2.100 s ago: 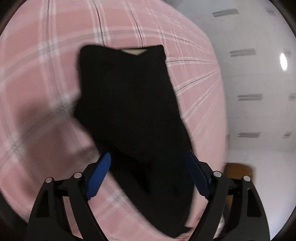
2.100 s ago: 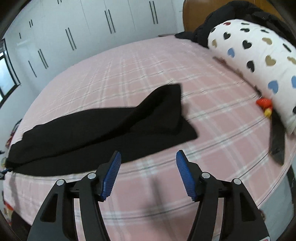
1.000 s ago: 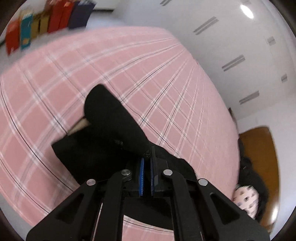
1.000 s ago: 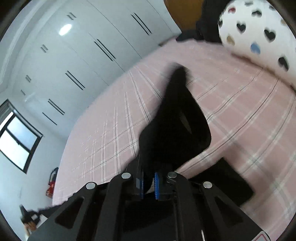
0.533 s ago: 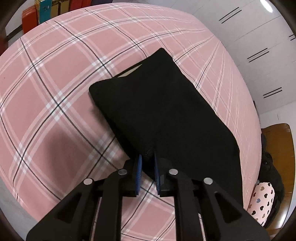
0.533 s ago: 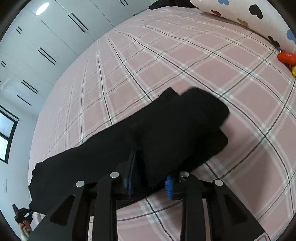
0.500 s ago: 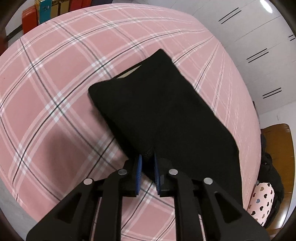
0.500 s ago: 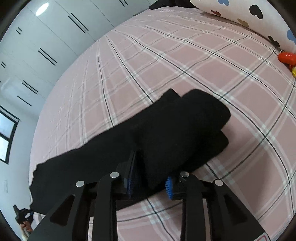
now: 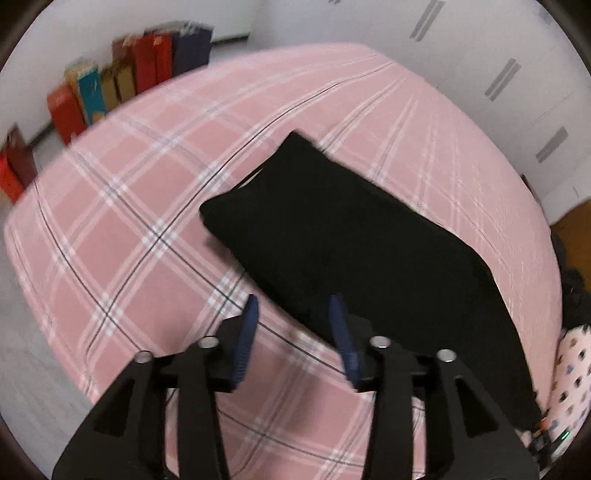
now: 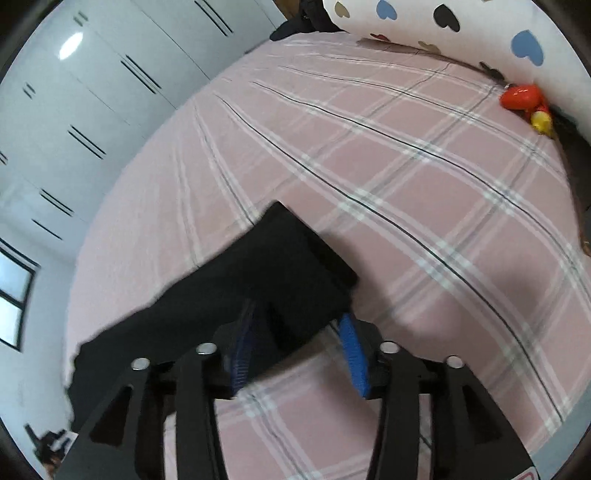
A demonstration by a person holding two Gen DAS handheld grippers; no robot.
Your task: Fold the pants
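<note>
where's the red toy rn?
Right wrist view, upper right: the red toy lies on the pink plaid bed against the heart-print pillow, far from the black pants.

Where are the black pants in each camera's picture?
Left wrist view: the black pants run from the middle down to the lower right, just beyond the open left gripper.
Right wrist view: the pants stretch from the middle to the lower left, their folded end between the open right gripper fingers.
Shared landmark: the pink plaid bedsheet.
</note>
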